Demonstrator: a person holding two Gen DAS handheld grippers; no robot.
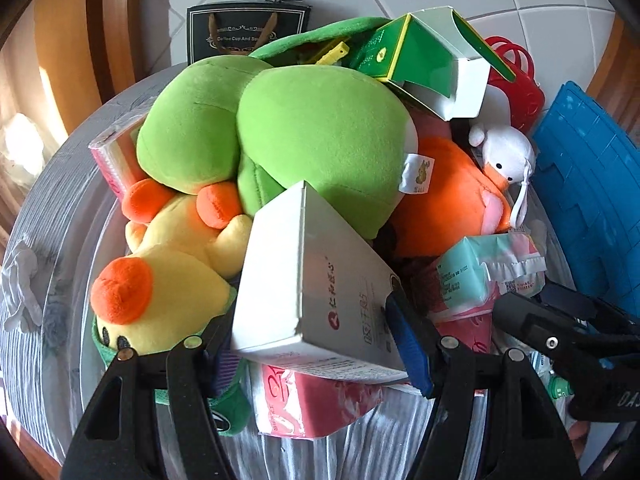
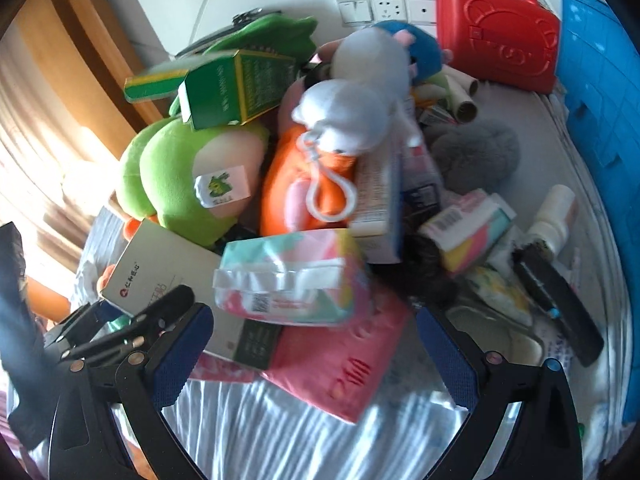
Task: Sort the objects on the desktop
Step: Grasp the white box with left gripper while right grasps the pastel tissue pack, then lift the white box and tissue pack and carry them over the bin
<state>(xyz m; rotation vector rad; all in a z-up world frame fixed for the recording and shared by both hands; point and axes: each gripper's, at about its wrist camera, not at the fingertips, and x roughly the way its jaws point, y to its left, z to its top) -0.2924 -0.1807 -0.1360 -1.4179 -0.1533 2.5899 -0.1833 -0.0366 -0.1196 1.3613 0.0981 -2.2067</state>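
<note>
On the grey-striped tabletop (image 1: 48, 216) a heap of clutter fills both my views. My left gripper (image 1: 312, 344) tilts steeply down into the near edge of the pile, and its two fingers pinch a white carton (image 1: 312, 280) with red printed characters: the blue pad of one finger (image 1: 408, 344) presses its side at about 3 o'clock from the carton's middle, and the other finger sits against the opposite side at 9 o'clock. The carton is tipped, one corner pointing up toward the green plush (image 1: 312, 128) at 12 o'clock. A yellow duck plush (image 1: 168, 272) with an orange beak lies at 9 o'clock from the carton, and a pink tissue pack (image 1: 304, 404) lies under it at 6 o'clock.

My right gripper (image 2: 312, 356) also slants steeply down, and its fingers stand spread wide with nothing between the pads; the pink tissue pack (image 2: 352, 372) lies below the gap. A pastel wipes packet (image 2: 288, 276) lies at 12 o'clock from that gap. The other gripper's black frame shows at 9 o'clock in this view, gripping the white carton (image 2: 160, 276).

Further back, an orange plush (image 2: 288, 184) carries a white plush keychain (image 2: 344, 120). A green box (image 2: 236, 88) rests on top of the green plush (image 2: 180, 176). A red toy case (image 2: 496, 40) stands at 1 o'clock by the wall, beside a blue panel (image 2: 600, 92).
</note>
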